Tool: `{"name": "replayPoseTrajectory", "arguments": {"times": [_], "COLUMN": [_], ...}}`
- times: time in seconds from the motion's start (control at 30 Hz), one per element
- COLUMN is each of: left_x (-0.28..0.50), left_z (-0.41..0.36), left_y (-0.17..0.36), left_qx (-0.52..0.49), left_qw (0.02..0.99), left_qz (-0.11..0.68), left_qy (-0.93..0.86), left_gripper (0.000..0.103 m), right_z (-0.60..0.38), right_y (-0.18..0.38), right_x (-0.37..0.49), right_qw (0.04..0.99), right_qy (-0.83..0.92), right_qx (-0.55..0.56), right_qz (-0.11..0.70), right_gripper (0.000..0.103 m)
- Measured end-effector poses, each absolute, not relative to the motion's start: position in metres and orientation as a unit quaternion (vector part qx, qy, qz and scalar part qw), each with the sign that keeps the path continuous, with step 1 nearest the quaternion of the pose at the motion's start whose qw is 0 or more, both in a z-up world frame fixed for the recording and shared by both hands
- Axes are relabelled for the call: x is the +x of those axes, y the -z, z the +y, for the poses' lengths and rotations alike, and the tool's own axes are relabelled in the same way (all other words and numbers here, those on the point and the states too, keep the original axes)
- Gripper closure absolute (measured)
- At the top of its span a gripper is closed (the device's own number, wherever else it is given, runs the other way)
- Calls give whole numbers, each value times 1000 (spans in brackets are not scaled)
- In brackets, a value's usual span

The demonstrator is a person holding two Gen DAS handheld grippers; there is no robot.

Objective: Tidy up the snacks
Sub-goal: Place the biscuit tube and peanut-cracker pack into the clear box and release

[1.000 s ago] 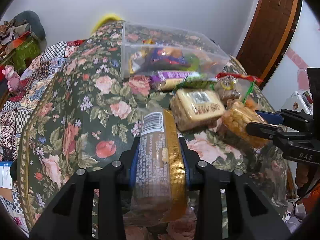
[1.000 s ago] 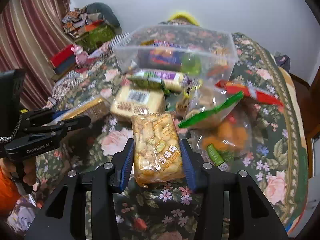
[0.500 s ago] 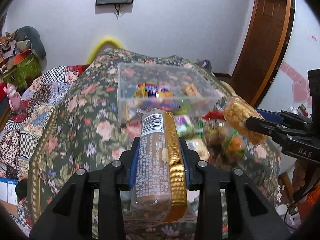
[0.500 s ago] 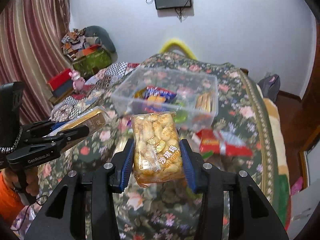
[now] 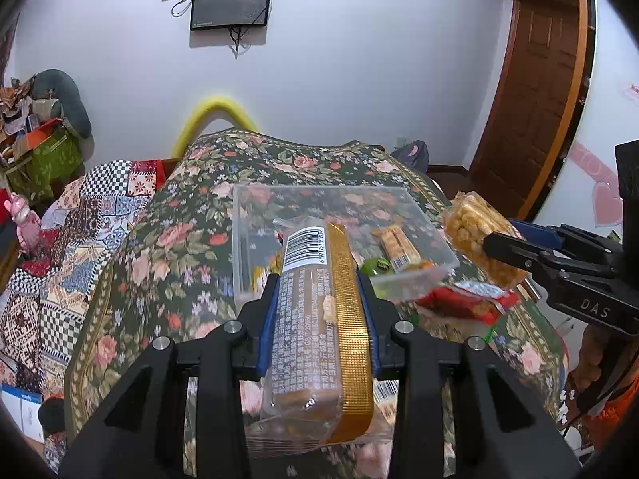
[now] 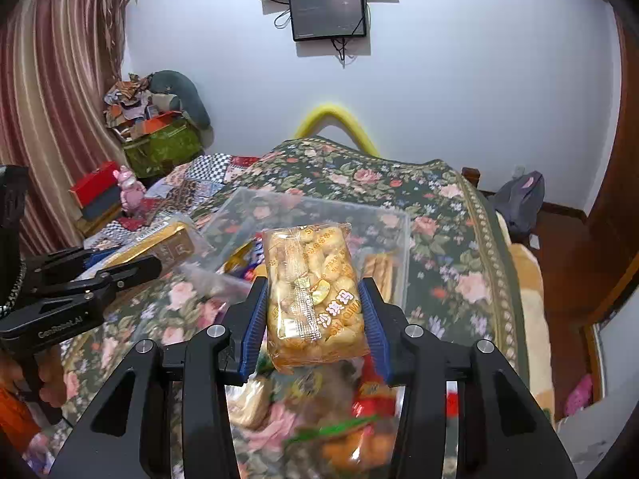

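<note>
Left wrist view: left gripper (image 5: 317,315) pinches a long gold-edged cracker pack (image 5: 319,311) lengthwise between its blue pads, held above the table.
Right wrist view: right gripper (image 6: 313,315) clamps a clear bag of yellow puffed snacks (image 6: 313,295) by its sides.
Container: clear plastic bin (image 5: 239,239) stands on the floral tablecloth (image 5: 159,247) just ahead of both packs; wrapped snacks lie inside.
Loose snacks: a red packet (image 5: 463,301) and others lie near the bin's front, blurred.
Background: wall screen (image 6: 327,14), striped curtain (image 6: 52,119).
</note>
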State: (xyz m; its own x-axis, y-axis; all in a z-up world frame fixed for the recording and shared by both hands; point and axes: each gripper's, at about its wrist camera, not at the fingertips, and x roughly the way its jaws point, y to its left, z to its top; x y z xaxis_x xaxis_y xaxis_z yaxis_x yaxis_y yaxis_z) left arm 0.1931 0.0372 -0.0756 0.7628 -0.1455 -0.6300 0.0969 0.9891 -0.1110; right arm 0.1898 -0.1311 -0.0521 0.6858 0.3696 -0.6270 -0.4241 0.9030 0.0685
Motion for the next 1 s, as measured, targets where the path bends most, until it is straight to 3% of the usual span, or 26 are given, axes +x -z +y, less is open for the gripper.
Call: {"name": "replayPoseTrajectory", "arguments": {"times": [0.33, 1.0], "left_x": [249, 314], "left_z": [42, 47], "left_y": [82, 134], "left_qx": [-38, -41], "left_qw": [935, 912], "left_qz": [349, 406], "left_qy": [53, 33], "left_gripper": [67, 66], "right_z": [-128, -101], "right_y": [60, 118], "right_x": [241, 302], "right_qw": [914, 861], "right_qy": [-198, -190], "right_qx": [-51, -114], "right_qz": [349, 458], "right_gripper": [61, 61]}}
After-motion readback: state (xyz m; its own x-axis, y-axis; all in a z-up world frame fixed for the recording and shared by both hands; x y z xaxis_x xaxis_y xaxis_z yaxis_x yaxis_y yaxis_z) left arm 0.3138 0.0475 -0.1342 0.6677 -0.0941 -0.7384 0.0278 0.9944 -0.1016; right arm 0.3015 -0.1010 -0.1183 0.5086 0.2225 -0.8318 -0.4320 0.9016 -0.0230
